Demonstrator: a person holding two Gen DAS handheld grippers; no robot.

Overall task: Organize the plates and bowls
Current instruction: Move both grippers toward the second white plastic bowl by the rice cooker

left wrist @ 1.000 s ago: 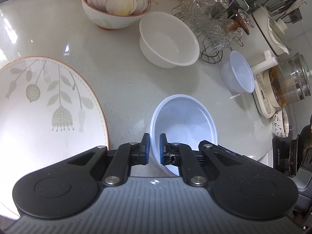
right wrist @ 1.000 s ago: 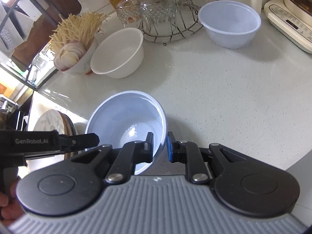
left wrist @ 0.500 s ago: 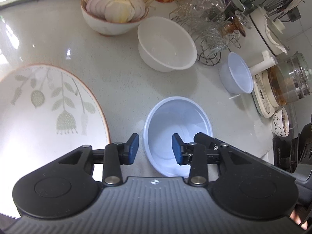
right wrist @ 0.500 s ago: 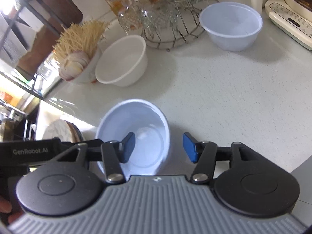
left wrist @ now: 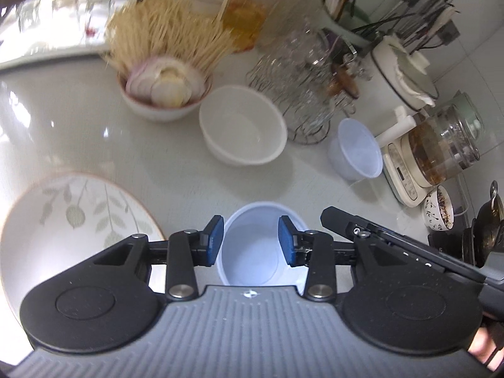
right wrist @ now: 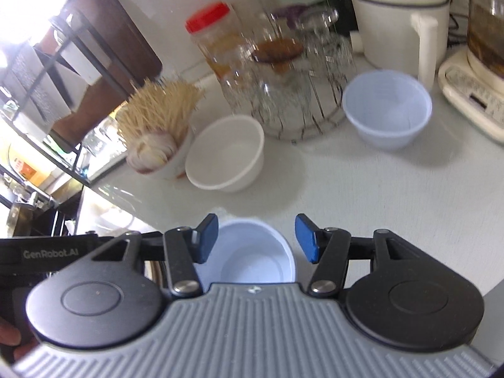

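While the pale blue plastic bowl (left wrist: 252, 252) sits upright on the white counter (left wrist: 176, 170) at lower centre of both views, it is framed by the left gripper (left wrist: 251, 241) and right gripper (right wrist: 256, 237), both w/ jaws spread and pads clear of the rim, nothing grasped. A white round bowl (left wrist: 242, 126) is seen at centre, a second pale blue bowl (left wrist: 357, 149) to its right, and a leaf-patterned plate (left wrist: 72, 220) at lower left.

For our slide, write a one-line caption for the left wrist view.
Left gripper open above a pale blue plastic bowl, beside a leaf-patterned plate.
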